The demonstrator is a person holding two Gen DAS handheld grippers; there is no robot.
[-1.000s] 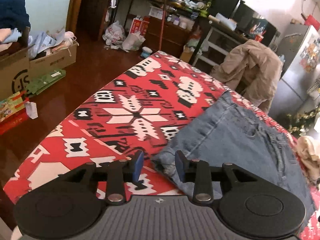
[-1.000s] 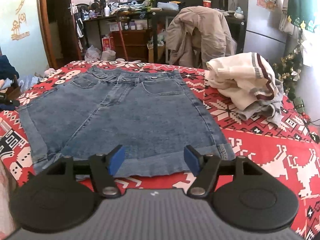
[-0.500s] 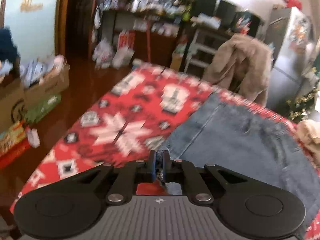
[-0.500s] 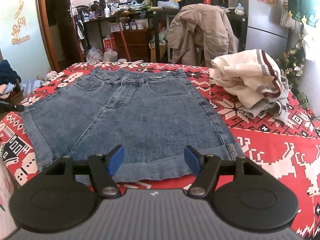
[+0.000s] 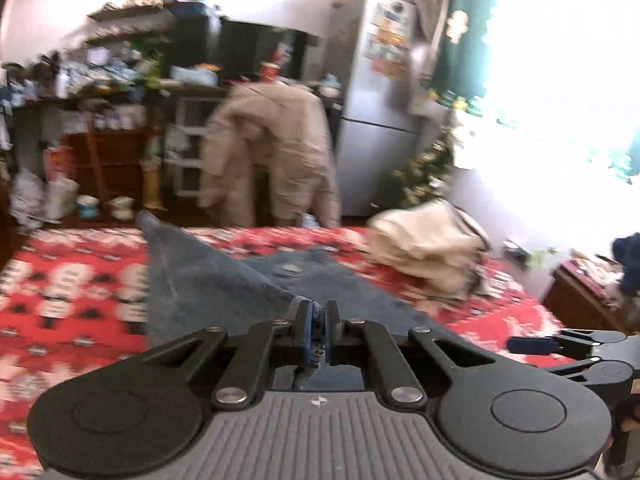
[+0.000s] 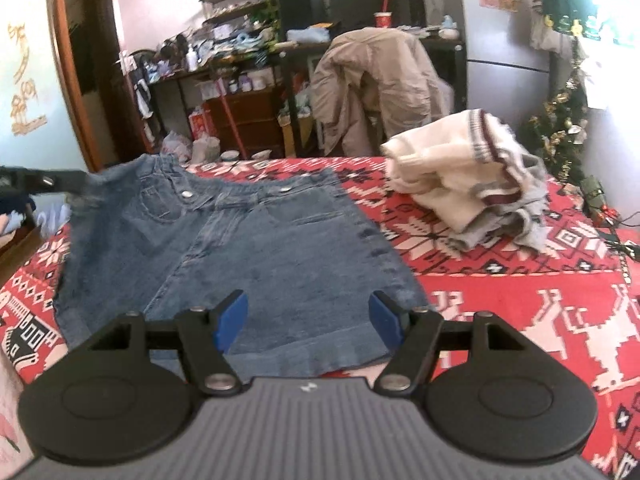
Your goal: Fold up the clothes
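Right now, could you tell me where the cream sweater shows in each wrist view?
Left wrist: sweater lies right of centre, beyond the shorts.
Right wrist: sweater sits upper right, right of the shorts.
Shared landmark: the beige jacket on the chair behind.

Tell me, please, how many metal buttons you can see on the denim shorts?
2 on the denim shorts: one button on the lifted left side of the waistband, another button further right, lying flat. Others may be hidden in folds.
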